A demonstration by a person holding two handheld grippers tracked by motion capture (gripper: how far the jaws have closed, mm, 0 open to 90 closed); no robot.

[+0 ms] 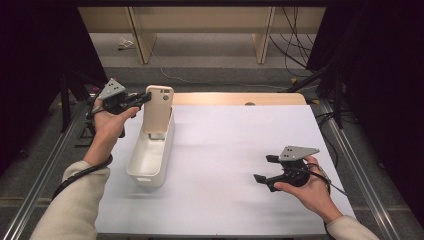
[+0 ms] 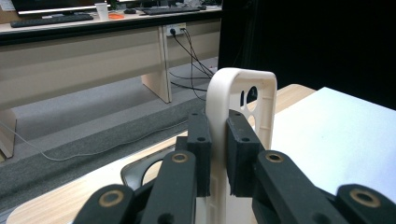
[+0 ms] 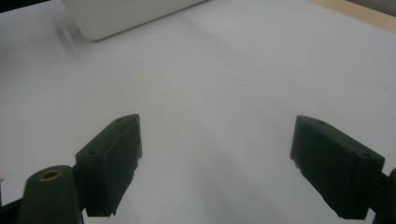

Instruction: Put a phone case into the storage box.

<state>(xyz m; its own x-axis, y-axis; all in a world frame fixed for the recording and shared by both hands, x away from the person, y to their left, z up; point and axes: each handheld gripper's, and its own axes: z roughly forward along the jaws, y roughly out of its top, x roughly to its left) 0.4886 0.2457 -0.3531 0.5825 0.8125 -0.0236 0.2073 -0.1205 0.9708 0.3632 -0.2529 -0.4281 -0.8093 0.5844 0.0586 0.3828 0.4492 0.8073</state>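
Observation:
A cream phone case (image 1: 159, 109) stands upright over the far end of a long white bin (image 1: 150, 152) at the left of the table. My left gripper (image 1: 146, 98) is shut on the case's upper left edge. In the left gripper view both black pads press the case's side wall (image 2: 218, 140), and its camera cutout shows above. My right gripper (image 1: 265, 168) hovers low over the white table cover (image 1: 225, 165) at the right, jaws wide apart with nothing between them (image 3: 217, 163).
The bin's near corner (image 3: 130, 16) lies ahead of my right gripper. A strip of wooden tabletop (image 1: 240, 98) runs along the far edge. Desks, cables and grey floor lie beyond. Metal rails flank the table on both sides.

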